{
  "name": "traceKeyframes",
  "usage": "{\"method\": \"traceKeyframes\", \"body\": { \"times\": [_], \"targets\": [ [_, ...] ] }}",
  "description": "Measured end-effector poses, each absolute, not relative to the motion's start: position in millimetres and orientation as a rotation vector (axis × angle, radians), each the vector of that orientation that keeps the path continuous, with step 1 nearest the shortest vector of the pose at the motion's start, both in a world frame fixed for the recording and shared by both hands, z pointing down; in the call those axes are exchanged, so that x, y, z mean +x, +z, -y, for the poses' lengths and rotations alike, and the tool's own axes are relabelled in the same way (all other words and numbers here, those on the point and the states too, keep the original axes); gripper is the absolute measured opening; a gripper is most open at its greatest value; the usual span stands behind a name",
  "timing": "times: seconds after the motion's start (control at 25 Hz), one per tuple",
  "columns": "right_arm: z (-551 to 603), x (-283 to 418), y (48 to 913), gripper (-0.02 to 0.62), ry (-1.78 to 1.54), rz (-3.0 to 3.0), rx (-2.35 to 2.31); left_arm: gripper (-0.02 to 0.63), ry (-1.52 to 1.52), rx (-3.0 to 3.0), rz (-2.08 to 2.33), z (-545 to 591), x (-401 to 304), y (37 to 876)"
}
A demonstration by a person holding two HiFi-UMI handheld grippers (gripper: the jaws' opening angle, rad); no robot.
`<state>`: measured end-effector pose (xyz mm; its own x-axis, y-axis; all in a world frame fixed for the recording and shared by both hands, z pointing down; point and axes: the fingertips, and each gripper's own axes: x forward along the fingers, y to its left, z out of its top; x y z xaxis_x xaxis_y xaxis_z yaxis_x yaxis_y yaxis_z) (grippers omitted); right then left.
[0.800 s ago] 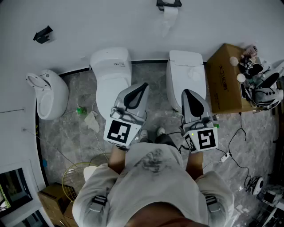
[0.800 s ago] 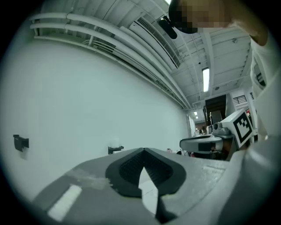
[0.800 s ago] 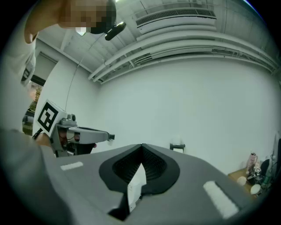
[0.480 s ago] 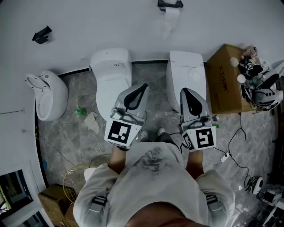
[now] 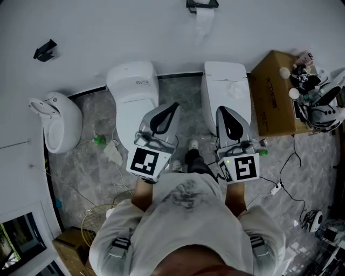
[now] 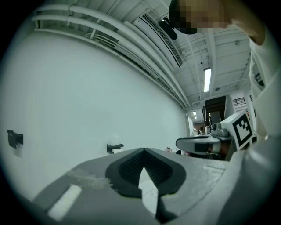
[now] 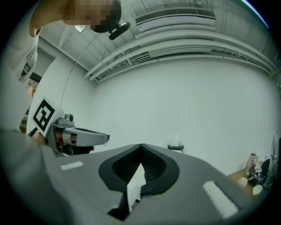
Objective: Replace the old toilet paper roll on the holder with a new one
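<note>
The black toilet paper holder [image 5: 202, 5] is fixed high on the white wall, with a strip of white paper [image 5: 204, 22] hanging from its roll. It shows small in the left gripper view [image 6: 115, 147] and in the right gripper view [image 7: 175, 147]. My left gripper [image 5: 171, 108] is held level over the left toilet, shut and empty. Beside it, my right gripper [image 5: 223, 112] is over the right toilet, also shut with nothing in it. Both are well short of the holder.
Two white toilets [image 5: 132, 81] [image 5: 226, 81] stand against the wall, a urinal [image 5: 54, 116] at the left. A cardboard box [image 5: 272, 97] with small items on top is at the right. A second black bracket [image 5: 44, 49] is on the wall. Cables lie on the floor.
The person has stepped slightly toward the wall, one foot forward. The right gripper drifted a little left. Both grippers stay shut.
</note>
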<state>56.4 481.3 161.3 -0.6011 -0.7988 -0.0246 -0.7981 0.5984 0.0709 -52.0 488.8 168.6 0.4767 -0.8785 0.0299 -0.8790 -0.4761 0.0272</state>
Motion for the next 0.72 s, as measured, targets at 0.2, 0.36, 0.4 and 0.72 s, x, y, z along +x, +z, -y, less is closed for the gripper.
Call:
{"method": "traceKeyframes", "body": {
  "times": [0.2,0.36,0.4,0.72],
  "targets": [
    [-442,62,166,-0.002,-0.135,2.822,1.361,-0.002,0.037,2.640,1.620,-451,-44,175],
    [-402,70,168,-0.002,-0.134,2.843,1.328,-0.002,0.060,2.624,1.642,-412,-34,178],
    [-392,72,168,-0.002,-0.134,2.847,1.321,-0.002,0.063,2.621,1.648,-403,-31,178],
    [-332,92,165,-0.002,-0.131,2.874,1.257,-0.002,0.072,2.597,1.697,-344,-6,172]
  ]
}}
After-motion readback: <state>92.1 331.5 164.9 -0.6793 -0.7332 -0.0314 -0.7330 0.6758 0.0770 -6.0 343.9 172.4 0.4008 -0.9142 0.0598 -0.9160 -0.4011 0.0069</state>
